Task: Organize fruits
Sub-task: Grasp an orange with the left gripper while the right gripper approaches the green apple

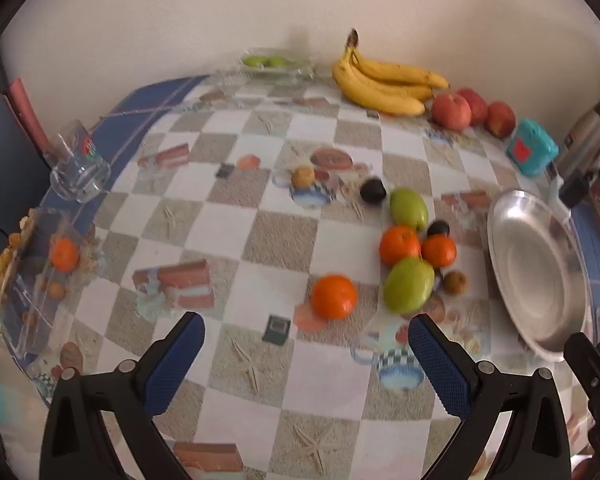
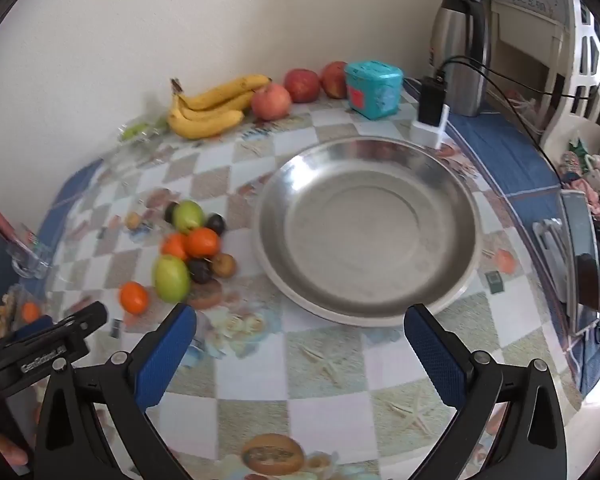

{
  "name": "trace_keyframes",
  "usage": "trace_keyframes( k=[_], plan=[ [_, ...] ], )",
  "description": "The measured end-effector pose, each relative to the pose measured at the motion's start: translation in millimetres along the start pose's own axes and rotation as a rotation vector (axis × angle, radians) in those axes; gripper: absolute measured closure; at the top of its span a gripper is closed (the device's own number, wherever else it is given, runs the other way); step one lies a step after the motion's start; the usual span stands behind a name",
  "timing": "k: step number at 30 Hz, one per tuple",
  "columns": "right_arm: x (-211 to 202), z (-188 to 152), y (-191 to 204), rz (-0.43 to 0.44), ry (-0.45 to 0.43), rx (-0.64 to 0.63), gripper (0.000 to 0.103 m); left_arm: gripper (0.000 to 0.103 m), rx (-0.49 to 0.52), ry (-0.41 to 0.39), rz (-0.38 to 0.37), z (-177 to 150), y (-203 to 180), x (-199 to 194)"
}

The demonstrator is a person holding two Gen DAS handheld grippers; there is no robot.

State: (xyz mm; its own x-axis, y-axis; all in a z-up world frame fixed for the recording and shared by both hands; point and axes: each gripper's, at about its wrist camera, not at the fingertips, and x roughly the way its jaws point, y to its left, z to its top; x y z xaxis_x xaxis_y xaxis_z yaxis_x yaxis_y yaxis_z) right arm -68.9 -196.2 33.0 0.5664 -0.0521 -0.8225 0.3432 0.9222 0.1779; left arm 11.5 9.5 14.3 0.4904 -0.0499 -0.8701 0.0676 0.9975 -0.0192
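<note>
Steel plate [image 2: 452, 200] bare; glass tray [image 1: 40, 280] holds orange [image 1: 64, 255].

Black tool [image 1: 306, 334] arms, blue textured pads [image 1: 440, 364], silver screws.

White lettering is showing on the left gripper [image 2: 44, 354] body, beside the metal plate [image 2: 380, 312], too blurred to read, perhaps.

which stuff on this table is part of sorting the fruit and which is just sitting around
Part of the job:
- loose oranges
- green fruits
- small dark fruits
- steel dish, nothing in it
- bananas
- apples
- left gripper and right gripper, both open

Lying about:
- glass cup
- teal box
- thermos
- charger
</note>
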Motion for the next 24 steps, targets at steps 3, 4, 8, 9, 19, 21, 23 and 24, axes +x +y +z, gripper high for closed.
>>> trace_keyframes(
  k=[3, 4, 8, 9, 19, 21, 23, 24],
  plan=[
    [-1, 9, 12, 0.029, -0.018, 0.007, 0.000, 0.000, -0.023, -0.025, 0.000, 11, 2, -3],
    [3, 12, 15, 0.033, -0.021, 0.007, 0.000, 0.000, -0.031, -0.023, -0.003, 15, 3, -2],
    [9, 26, 29, 0.061, -0.014, 0.017, 0.000, 0.000, -0.065, -0.010, -0.011, 27, 3, 4],
    [11, 30, 31, 0.071, -0.012, 0.024, 0.000, 0.000, -0.068, -0.007, -0.003, 28, 2, 6],
    [30, 63, 48, 0.143, -0.043, 0.090, 0.007, 0.000, -0.093, 0.031, 0.009, 55, -15, 38],
    [37, 71, 50, 0.143, -0.042, 0.097, 0.008, 0.000, -0.088, 0.037, 0.004, 61, -18, 47],
    [46, 76, 53, 0.138, -0.042, 0.093, 0.011, 0.001, -0.070, 0.053, 0.005, 64, -22, 56],
    [50, 78, 54, 0.139, -0.046, 0.090, 0.014, 0.001, -0.055, 0.064, 0.006, 64, -24, 61]
  ],
)
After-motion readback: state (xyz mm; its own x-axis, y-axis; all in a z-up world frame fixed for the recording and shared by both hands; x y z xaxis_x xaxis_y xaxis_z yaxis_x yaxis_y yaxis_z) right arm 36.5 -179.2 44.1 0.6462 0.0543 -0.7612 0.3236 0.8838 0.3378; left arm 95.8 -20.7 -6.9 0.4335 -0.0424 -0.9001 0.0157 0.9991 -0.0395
